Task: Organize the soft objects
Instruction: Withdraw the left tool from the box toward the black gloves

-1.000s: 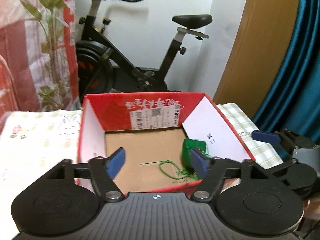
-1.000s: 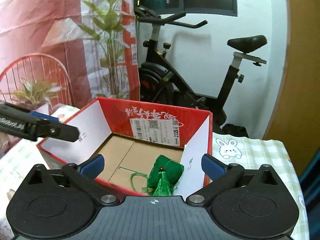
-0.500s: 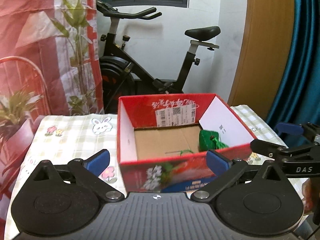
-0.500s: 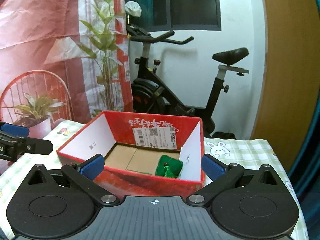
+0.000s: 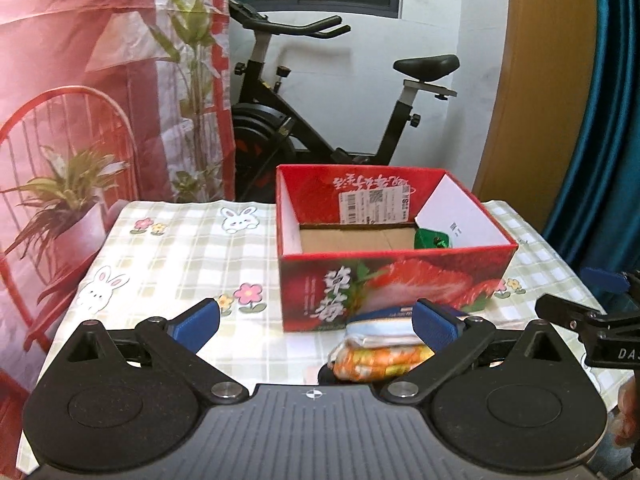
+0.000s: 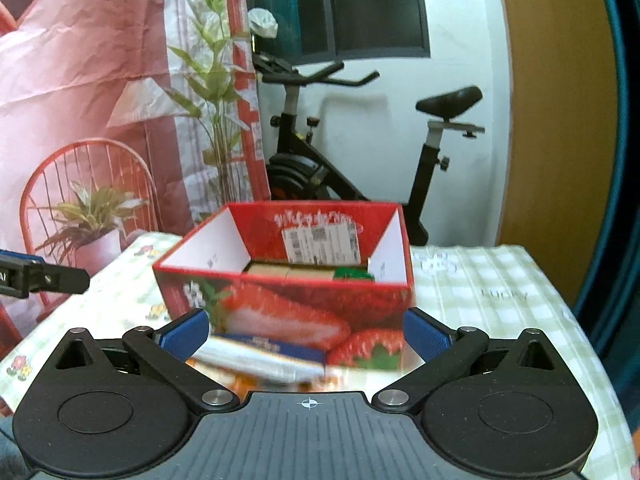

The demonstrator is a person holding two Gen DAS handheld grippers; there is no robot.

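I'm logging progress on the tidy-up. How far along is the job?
Done: one green tasselled pouch lies inside the red box. In hand: nothing; the left gripper and right gripper are open and empty. Left: the stacked packets on the tablecloth before the box.

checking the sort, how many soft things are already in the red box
1: a green tasselled pouch lies in the far right corner of the red strawberry box. The near wall hides part of the floor, so more could be out of sight.
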